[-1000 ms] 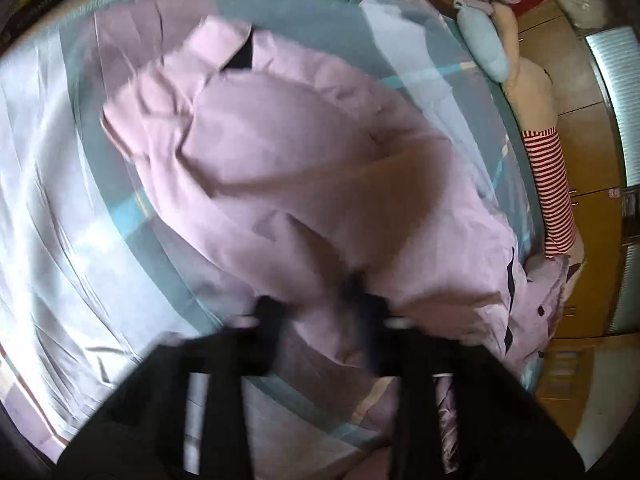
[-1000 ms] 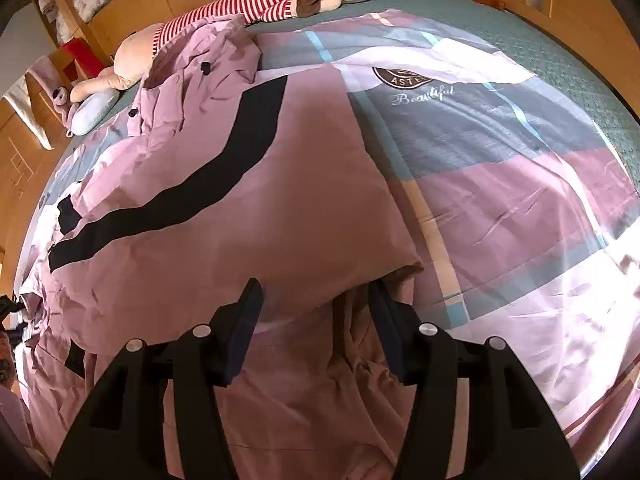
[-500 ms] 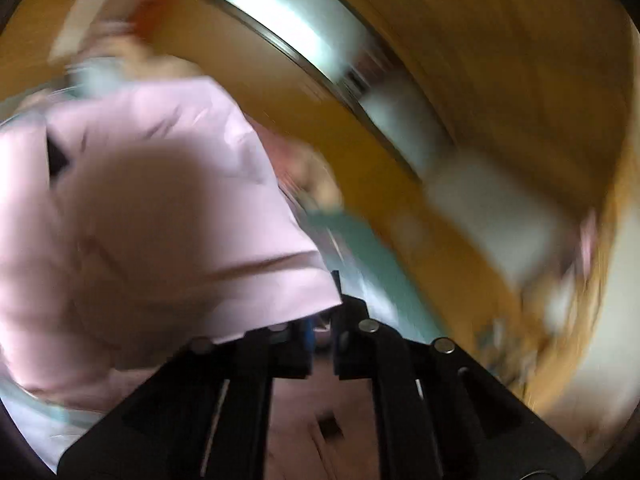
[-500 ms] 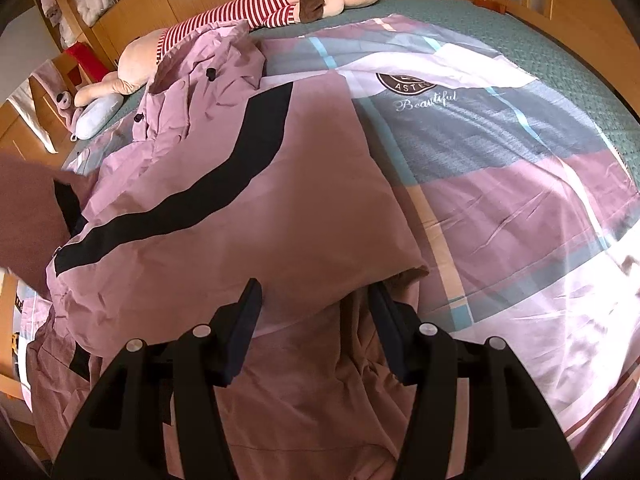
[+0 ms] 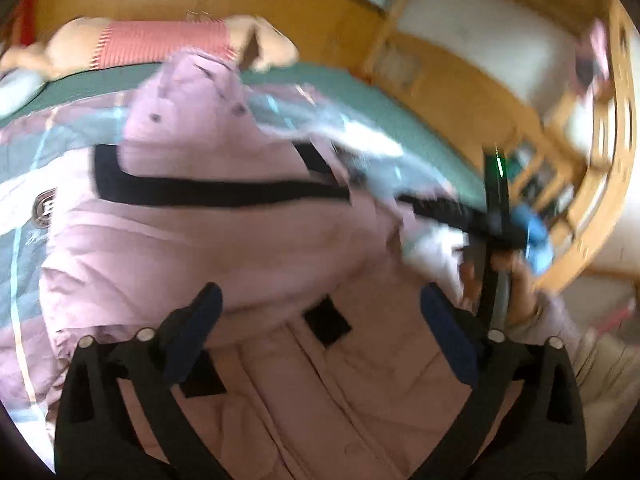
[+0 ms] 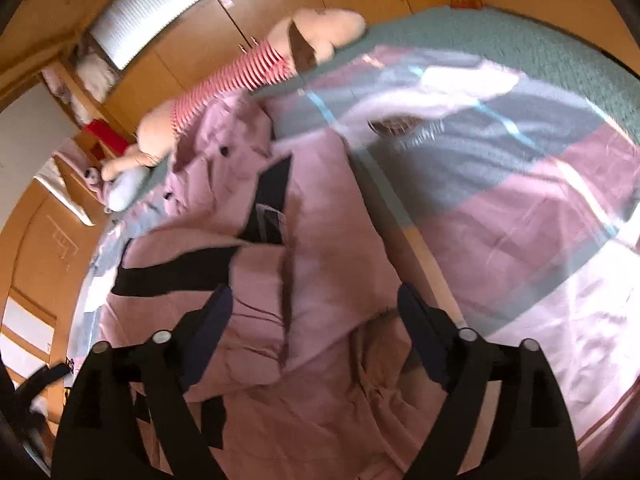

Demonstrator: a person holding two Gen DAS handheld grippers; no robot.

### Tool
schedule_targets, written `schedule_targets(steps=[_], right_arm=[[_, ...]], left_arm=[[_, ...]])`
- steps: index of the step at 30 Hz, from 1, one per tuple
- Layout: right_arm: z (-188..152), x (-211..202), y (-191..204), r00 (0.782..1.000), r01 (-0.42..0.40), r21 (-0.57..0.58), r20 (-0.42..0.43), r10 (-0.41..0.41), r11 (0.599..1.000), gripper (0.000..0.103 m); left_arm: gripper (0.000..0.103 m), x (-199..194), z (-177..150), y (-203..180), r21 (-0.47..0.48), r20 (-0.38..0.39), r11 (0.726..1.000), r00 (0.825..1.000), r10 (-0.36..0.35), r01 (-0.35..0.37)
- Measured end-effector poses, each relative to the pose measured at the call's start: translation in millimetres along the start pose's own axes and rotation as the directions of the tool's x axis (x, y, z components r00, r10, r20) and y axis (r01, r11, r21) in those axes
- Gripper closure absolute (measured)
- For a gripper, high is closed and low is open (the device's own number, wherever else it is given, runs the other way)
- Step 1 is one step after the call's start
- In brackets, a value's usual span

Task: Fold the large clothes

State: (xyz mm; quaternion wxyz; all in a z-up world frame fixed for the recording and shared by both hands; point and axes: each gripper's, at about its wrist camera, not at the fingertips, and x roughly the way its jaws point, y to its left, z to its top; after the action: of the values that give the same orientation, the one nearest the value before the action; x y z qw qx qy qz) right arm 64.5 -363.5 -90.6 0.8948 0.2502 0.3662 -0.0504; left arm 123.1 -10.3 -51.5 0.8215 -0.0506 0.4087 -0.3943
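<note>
I have one pink jacket [image 6: 320,280] spread across the middle of the bed [image 6: 520,52], hood toward the far edge, where one striped plush toy [image 6: 240,76] lies. It looks soft, puffy, probably light and slippery; I would grip hems or cuffs. Left gripper [image 5: 320,320] and right gripper [image 6: 316,320]: jaws have just been opening, now spread, nothing pinched.

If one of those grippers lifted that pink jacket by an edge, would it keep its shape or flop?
Probably flop: the pink jacket lies in soft creases and folded layers on the bed. It looks padded, so likely bulky yet fairly light. Its smooth fabric may slip from a shallow pinch.
</note>
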Motion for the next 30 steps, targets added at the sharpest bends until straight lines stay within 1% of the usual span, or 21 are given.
schedule_targets(steps=[1,3,4,6,8,10,11,12,13,14,15,16,18,21,22,23,25,27,28,29,30], right_arm=[[-0.4,2.0,2.8,1.000,0.006,-0.013,-0.013,-0.006,1.000,0.017],[-4.3,10.9,6.9,0.998,-0.037,-0.021,-0.054,0.036,0.999,0.017],[-6.3,17.0,7.5,0.995,-0.063,-0.018,-0.083,0.061,0.998,0.017],[-11.2,32.1,8.8,0.985,-0.092,-0.003,-0.147,0.091,0.996,0.017],[-17.4,48.3,14.0,0.969,-0.122,-0.005,-0.216,0.119,0.992,0.018],[-24.5,62.0,16.5,0.948,-0.156,0.016,-0.280,0.154,0.988,0.031],[-26.8,65.9,17.0,0.941,-0.174,0.036,-0.287,0.177,0.984,0.047],[-26.6,65.9,17.0,0.941,-0.188,0.047,-0.279,0.194,0.981,0.058],[-24.8,63.4,16.7,0.944,-0.206,0.055,-0.253,0.213,0.977,0.074],[-20.6,57.5,17.6,0.947,-0.231,0.055,-0.215,0.237,0.971,0.079],[-16.9,52.1,19.5,0.950,-0.242,0.047,-0.191,0.247,0.969,0.088],[-12.0,44.5,22.4,0.952,-0.257,0.034,-0.160,0.259,0.966,0.090],[-3.9,29.6,28.1,0.959,-0.268,0.002,-0.100,0.267,0.963,0.091],[5.0,12.8,29.4,0.973,-0.231,-0.053,0.007,0.231,0.972,0.092],[6.8,11.3,27.2,0.975,-0.218,-0.051,0.027,0.220,0.975,0.092],[8.5,14.3,23.6,0.977,-0.209,-0.041,0.027,0.210,0.977,0.092],[6.2,26.2,22.1,0.980,-0.199,-0.055,-0.037,0.197,0.978,0.091],[2.2,32.1,21.1,0.985,-0.156,-0.058,-0.086,0.151,0.986,0.083],[2.1,32.7,22.1,0.986,-0.137,-0.057,-0.101,0.131,0.989,0.071],[2.2,29.5,23.3,0.990,-0.099,-0.057,-0.105,0.092,0.993,0.058],[1.8,23.0,21.6,0.994,-0.072,-0.050,-0.088,0.067,0.996,0.056]], left_arm=[[0.002,-6.1,3.4,12.5,-0.047,0.019,0.999,1.000,0.015,-0.014],[0.002,-12.0,6.2,40.4,-0.156,0.041,0.986,0.997,0.072,-0.065],[0.002,-10.0,9.6,57.1,-0.229,0.035,0.967,0.992,0.123,-0.112],[0.002,-3.5,6.7,82.5,-0.323,0.001,0.929,0.981,0.193,-0.182],[0.002,9.5,0.6,111.0,-0.418,-0.058,0.879,0.972,0.227,-0.230],[0.003,17.9,-7.0,130.8,-0.487,-0.108,0.838,0.969,0.223,-0.247],[0.003,20.5,-11.9,138.9,-0.519,-0.126,0.819,0.970,0.208,-0.243],[0.003,25.7,-16.3,147.1,-0.552,-0.153,0.797,0.969,0.193,-0.246],[0.003,25.1,-19.3,150.3,-0.567,-0.165,0.785,0.968,0.188,-0.249],[0.003,26.2,-22.5,152.4,-0.580,-0.172,0.775,0.968,0.185,-0.251],[0.003,25.8,-24.4,151.5,-0.588,-0.175,0.768,0.967,0.184,-0.253],[0.003,25.9,-25.3,152.7,-0.595,-0.174,0.764,0.967,0.184,-0.252],[0.003,24.1,-24.9,151.7,-0.594,-0.170,0.764,0.968,0.186,-0.251],[0.003,22.7,-26.0,148.3,-0.580,-0.171,0.772,0.966,0.194,-0.258],[0.003,24.5,-25.4,146.8,-0.575,-0.174,0.777,0.967,0.188,-0.255],[0.003,26.2,-25.8,145.7,-0.573,-0.177,0.781,0.968,0.179,-0.249],[0.003,29.2,-25.5,144.3,-0.570,-0.183,0.785,0.969,0.165,-0.242],[0.003,29.6,-26.4,142.6,-0.564,-0.184,0.791,0.970,0.159,-0.237],[0.003,28.8,-25.8,142.1,-0.563,-0.181,0.793,0.971,0.158,-0.234],[0.003,27.4,-24.8,140.9,-0.560,-0.173,0.796,0.972,0.159,-0.230],[0.003,23.8,-23.9,138.4,-0.554,-0.156,0.801,0.974,0.165,-0.225]])
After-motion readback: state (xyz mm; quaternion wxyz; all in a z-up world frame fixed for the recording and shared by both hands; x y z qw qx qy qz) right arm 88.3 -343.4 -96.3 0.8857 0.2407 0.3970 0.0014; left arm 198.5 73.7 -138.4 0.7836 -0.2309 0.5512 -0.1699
